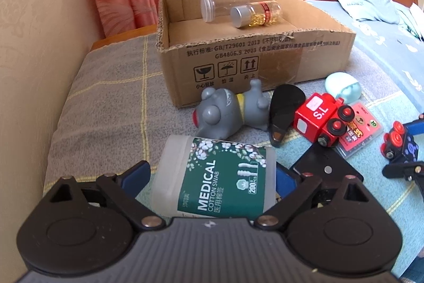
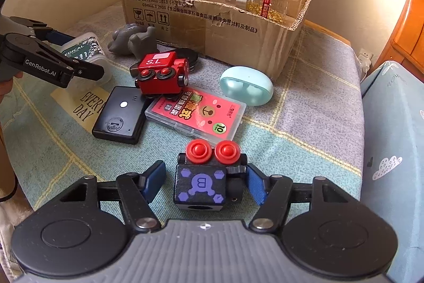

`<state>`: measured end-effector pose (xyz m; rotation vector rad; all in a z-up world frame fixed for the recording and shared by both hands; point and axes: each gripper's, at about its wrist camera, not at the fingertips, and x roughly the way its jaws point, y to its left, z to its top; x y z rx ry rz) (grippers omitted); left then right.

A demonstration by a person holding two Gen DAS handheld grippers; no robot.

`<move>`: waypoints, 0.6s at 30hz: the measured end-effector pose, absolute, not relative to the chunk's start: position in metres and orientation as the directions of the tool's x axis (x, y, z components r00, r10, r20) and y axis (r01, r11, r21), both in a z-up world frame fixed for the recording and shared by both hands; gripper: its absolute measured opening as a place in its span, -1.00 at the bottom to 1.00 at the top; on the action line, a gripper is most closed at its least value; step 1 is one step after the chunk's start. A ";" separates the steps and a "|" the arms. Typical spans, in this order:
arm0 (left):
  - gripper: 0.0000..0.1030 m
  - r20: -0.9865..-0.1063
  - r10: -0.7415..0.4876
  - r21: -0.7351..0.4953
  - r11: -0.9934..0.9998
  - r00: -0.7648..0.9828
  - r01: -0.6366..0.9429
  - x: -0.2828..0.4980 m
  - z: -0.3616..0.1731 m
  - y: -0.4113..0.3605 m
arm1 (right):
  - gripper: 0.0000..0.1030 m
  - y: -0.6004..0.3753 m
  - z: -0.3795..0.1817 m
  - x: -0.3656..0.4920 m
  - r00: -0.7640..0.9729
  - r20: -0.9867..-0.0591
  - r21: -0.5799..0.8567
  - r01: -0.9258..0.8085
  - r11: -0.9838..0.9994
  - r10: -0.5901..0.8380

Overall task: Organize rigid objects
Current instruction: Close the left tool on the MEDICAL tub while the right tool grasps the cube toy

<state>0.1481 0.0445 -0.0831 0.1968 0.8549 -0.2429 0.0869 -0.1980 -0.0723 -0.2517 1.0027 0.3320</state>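
Cardboard box (image 1: 254,65) at the back of the bedspread (image 1: 106,86) holds two clear bottles lying side by side: an empty one (image 1: 220,7) and one with yellow capsules (image 1: 258,13); outside it lie two toy train cars, red (image 2: 161,76) and black (image 2: 204,182), one grey figurine (image 1: 228,113), one mint case (image 2: 246,85), one card box (image 2: 197,114), one black device (image 2: 120,118); left gripper (image 1: 212,174) straddles the cotton swab tub (image 1: 220,171), contact unclear; right gripper (image 2: 204,182) brackets the black car, left pad apart.

Soft warm daylight, faint shadows, sharp centres, heavy fisheye bending and dark vignette at corners.
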 end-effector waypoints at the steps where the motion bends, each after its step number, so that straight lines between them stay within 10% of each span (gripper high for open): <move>1: 0.81 -0.764 -0.134 0.076 0.952 0.631 0.295 0.148 -0.083 0.044 | 0.29 -0.198 -0.072 0.087 0.495 -0.855 -0.055 -0.381 0.923 0.154; 18: 0.63 -0.781 -0.164 0.073 0.935 0.603 0.348 0.149 -0.072 0.049 | 0.14 -0.196 -0.069 0.088 0.492 -0.864 -0.079 -0.343 0.936 0.107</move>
